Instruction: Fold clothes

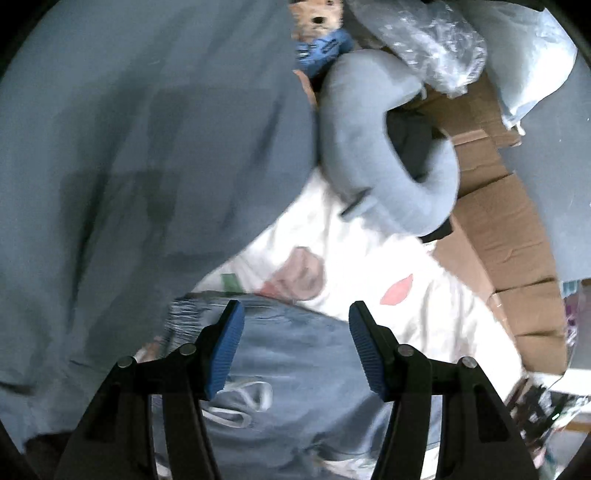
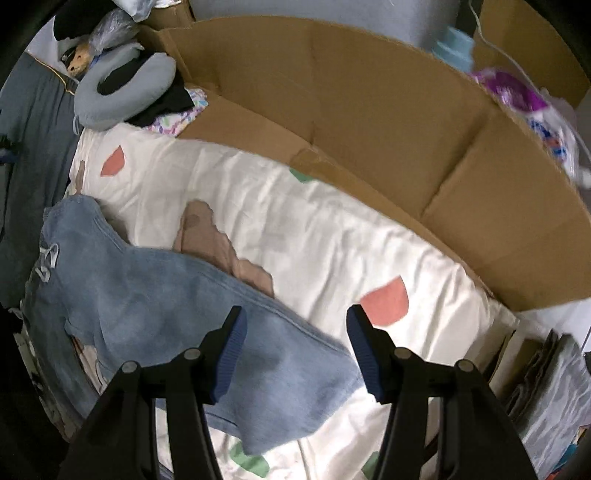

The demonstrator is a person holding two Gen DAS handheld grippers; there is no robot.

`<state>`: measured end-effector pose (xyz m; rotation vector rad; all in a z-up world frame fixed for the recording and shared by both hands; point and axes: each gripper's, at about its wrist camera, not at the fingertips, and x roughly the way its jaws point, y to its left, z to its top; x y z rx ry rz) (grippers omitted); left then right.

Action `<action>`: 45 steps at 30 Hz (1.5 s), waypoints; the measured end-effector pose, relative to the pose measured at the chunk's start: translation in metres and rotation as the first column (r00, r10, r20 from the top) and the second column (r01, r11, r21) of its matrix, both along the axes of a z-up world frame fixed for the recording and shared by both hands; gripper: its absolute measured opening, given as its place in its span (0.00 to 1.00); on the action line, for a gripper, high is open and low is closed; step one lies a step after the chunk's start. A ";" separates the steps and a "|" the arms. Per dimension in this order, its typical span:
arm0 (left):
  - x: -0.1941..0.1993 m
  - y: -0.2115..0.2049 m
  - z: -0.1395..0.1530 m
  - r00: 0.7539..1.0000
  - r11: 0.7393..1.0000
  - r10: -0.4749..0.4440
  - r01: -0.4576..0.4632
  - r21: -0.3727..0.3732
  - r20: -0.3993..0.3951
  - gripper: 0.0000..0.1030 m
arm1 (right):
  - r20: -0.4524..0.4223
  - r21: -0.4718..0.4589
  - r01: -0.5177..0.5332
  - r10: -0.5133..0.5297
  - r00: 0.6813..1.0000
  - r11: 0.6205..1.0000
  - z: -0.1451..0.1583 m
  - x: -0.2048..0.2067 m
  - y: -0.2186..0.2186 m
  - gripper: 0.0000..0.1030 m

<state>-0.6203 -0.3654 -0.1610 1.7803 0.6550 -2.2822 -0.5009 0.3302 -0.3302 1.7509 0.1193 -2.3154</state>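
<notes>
A pair of light blue denim-coloured shorts [image 2: 155,295] with a white drawstring [image 2: 46,260] lies spread on a white bedsheet [image 2: 295,229] printed with pink, brown and green shapes. My right gripper [image 2: 293,321] hovers open above one leg of the shorts, nothing between its blue pads. In the left wrist view the shorts [image 1: 295,369] lie under my left gripper [image 1: 295,317], which is open above the waistband, with the drawstring [image 1: 240,402] just below the left finger. Nothing is held.
A grey-blue neck pillow [image 1: 384,155] rests on dark clothes at the head of the bed, next to a plush toy [image 1: 317,22]. A large grey-blue blanket [image 1: 129,166] fills the left side. Flattened cardboard boxes [image 2: 369,122] line the far edge. Folded grey fabric [image 2: 554,391] lies at the right.
</notes>
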 end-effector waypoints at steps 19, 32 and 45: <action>-0.021 0.112 -0.058 0.997 0.997 -0.080 0.080 0.001 0.007 0.58 | -0.045 -0.171 0.200 -0.210 0.977 0.965 -0.067 0.058 0.057 0.52; 0.005 0.130 -0.120 0.996 0.993 -0.078 0.075 0.090 0.035 0.58 | 0.004 -0.179 0.290 -0.294 0.956 0.940 -0.098 0.090 0.088 0.53; 0.004 0.145 -0.151 0.995 0.993 -0.041 0.030 0.118 0.090 0.58 | 0.060 -0.290 0.351 -0.349 0.935 0.890 -0.117 0.096 0.107 0.53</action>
